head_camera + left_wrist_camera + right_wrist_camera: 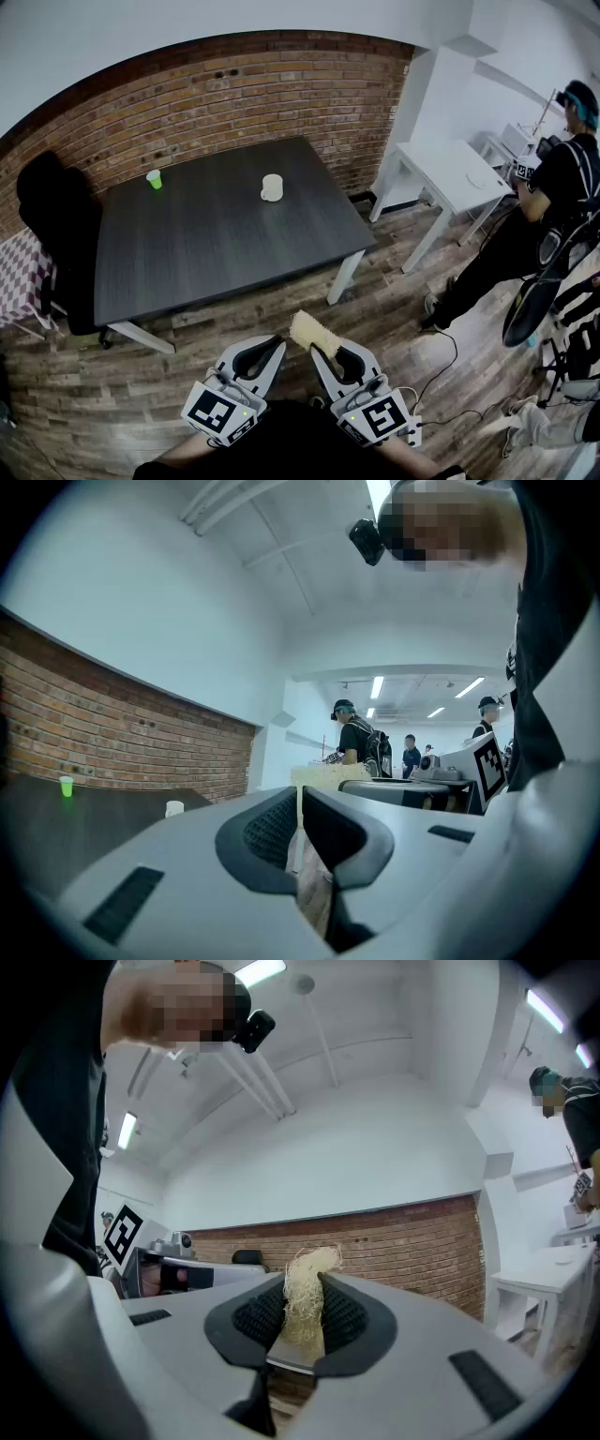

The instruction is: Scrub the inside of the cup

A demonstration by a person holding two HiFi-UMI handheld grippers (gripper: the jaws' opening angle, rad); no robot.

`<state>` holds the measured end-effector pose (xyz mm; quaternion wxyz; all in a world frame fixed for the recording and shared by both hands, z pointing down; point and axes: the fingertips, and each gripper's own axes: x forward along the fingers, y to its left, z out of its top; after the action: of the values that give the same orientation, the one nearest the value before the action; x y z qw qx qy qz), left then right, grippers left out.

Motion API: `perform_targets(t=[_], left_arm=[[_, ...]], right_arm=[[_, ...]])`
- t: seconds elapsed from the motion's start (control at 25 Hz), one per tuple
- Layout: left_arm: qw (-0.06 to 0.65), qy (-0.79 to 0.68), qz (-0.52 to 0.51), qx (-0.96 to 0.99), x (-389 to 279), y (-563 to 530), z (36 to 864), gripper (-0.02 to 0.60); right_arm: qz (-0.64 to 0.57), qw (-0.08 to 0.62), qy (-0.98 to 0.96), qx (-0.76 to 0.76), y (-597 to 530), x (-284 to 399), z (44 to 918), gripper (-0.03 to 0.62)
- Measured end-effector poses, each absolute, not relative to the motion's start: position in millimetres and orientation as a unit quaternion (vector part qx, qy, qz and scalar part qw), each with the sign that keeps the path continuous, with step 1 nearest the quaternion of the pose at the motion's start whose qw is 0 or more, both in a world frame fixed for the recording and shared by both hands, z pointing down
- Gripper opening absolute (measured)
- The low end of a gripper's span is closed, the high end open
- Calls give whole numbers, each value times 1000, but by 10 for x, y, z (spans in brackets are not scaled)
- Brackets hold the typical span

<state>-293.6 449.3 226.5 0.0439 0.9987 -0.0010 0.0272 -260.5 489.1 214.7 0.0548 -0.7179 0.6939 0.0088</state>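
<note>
A white cup (272, 187) stands on the dark table (216, 244), toward its far side, with a small green cup (154, 178) near the far left corner. Both grippers hang low over the wooden floor, well short of the table. My right gripper (336, 354) is shut on a straw-coloured fibrous scrubber (309, 330), which sticks up between the ribbed pads (305, 1302). My left gripper (255, 354) is shut with nothing in it; only a thin slit shows between its jaws (300, 819). In the left gripper view the white cup (174, 808) and green cup (66, 786) are far off.
A black chair (56, 234) stands at the table's left end beside a checkered cloth (17, 277). A white table (450, 173) is at the right, where a person in black (548, 202) stands. A cable (441, 361) trails on the floor. A brick wall (234, 94) backs the table.
</note>
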Motion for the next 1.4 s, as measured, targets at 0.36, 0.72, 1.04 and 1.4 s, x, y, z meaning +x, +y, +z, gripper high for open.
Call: perform_targets(t=[0.36,0.72,1.04,1.4], left_arm=[[48,-12,42,998,-2944,4343,2338,31],[62,-28,58,996,-2511,4592,2473,31],[97,-48,83,991,-2063,4826,2795,31],[107,-50,104,988,-1659,4460,2936,31]], right_arm=[[-14,56,696,-716,4770,-2593,2286,89],[-40,89,704,-704,5031,-2112,2369,91],[-100,86,721,-680,5188,-1655,2755,91],[-120,103,711,-685,4814,-1190,2903,91]])
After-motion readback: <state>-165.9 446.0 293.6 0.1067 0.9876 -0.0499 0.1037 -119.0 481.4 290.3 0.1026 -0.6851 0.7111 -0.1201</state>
